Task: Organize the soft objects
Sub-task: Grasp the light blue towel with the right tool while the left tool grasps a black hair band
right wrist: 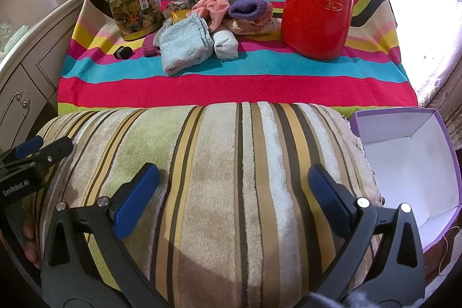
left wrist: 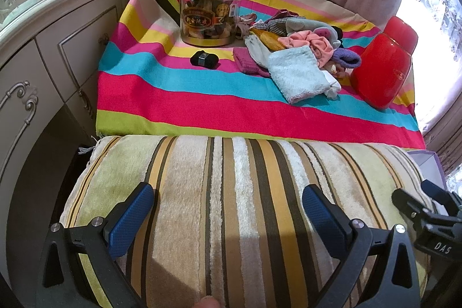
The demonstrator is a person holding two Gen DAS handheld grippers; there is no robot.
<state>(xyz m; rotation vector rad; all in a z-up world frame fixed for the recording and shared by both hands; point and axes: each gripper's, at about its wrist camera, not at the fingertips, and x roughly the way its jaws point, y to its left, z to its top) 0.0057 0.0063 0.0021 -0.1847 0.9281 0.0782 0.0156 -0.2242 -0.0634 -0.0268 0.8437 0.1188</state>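
Reaching over the striped plush cushion (right wrist: 219,178) to the heap of socks and cloths (right wrist: 219,10) at twelve o'clock looks like the step in hand, best done by pinching one piece, such as the near pale-blue towel (right wrist: 184,45), and lifting it clear before swinging toward the purple box (right wrist: 410,152) at three o'clock. Both the left gripper (left wrist: 228,210) and right gripper (right wrist: 234,192) hang wide open above the cushion, holding nothing.
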